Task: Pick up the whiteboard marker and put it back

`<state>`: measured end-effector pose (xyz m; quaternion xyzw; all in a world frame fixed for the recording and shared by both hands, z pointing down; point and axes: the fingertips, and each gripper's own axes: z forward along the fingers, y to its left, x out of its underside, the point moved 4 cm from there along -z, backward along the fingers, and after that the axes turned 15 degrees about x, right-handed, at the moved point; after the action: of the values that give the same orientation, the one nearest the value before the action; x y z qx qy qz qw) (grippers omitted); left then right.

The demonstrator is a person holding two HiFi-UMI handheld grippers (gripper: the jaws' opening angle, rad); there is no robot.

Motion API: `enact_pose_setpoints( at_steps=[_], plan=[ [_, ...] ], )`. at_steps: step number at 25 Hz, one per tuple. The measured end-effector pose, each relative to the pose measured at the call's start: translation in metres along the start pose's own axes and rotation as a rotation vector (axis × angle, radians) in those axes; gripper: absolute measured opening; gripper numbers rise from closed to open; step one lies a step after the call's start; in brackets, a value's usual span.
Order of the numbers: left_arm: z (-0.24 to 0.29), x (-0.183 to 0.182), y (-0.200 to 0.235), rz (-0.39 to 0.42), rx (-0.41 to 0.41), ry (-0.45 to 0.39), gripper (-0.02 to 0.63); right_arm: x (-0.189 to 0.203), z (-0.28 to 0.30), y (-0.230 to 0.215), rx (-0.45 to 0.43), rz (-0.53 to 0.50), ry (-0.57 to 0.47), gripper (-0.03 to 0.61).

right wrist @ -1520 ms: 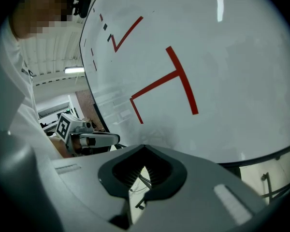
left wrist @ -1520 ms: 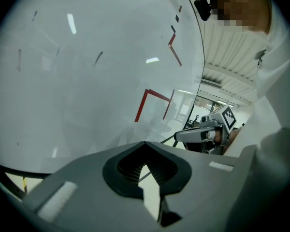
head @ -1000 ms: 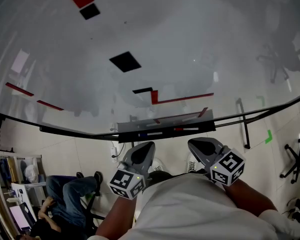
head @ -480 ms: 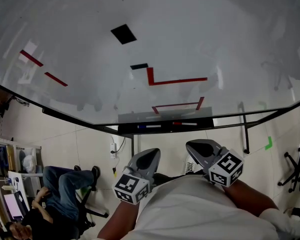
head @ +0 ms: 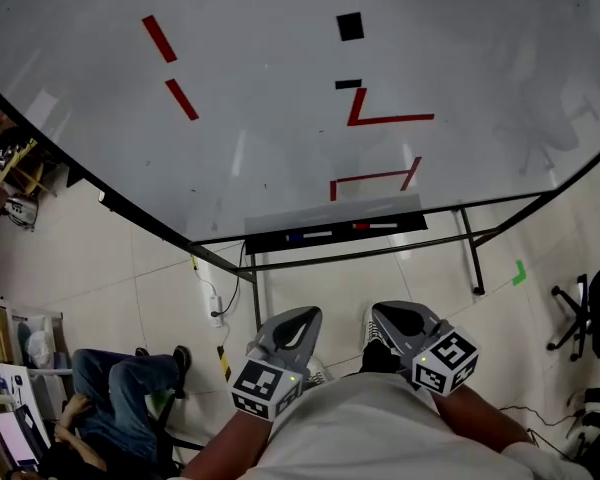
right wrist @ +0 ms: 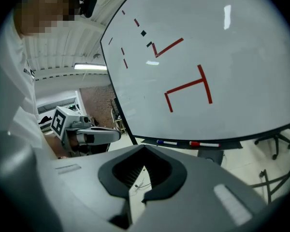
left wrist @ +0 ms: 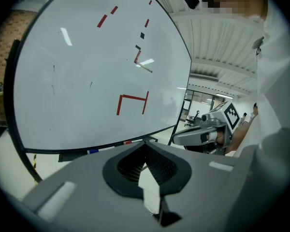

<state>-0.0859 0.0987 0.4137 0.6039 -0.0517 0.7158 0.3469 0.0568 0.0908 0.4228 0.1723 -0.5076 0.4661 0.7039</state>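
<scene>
Right tool (right wrist: 144, 151) — jaws together, own view.

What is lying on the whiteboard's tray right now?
Two markers lie end to end on the tray: a blue-capped marker at left, a red-capped marker at right. Nothing covers them.

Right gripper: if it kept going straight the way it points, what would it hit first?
Open air lies ahead of the right gripper. Its shut jaws aim toward the marker tray, near the blue marker, so it would probably meet that tray or the whiteboard just above first; depth is unclear.
</scene>
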Motion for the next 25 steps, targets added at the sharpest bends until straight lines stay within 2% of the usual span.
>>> enact_pose_setpoints(
  at_steps=[5, 10, 13, 20, 25],
  plan=[
    [-0.022, 0.023, -0.024, 0.013, 0.081, 0.015, 0.017, 0.021, -0.031, 0.034, 0.071, -0.001, -0.010, 0.002],
    [-0.027, 0.030, -0.041, 0.013, 0.101, 0.003, 0.017, 0.031, -0.049, 0.039, 0.087, -0.005, -0.004, 0.002],
    [-0.021, 0.027, -0.048, 0.013, 0.083, -0.010, 0.016, 0.032, -0.052, 0.033, 0.064, -0.009, 0.008, 0.002],
    [-0.006, 0.012, -0.053, 0.005, -0.021, -0.062, 0.017, 0.025, -0.058, 0.011, -0.015, -0.064, 0.032, 0.002],
    [0.002, 0.017, -0.065, -0.006, -0.055, -0.042, 0.017, 0.032, -0.064, 0.001, -0.054, -0.065, 0.041, 0.002]
  ],
)
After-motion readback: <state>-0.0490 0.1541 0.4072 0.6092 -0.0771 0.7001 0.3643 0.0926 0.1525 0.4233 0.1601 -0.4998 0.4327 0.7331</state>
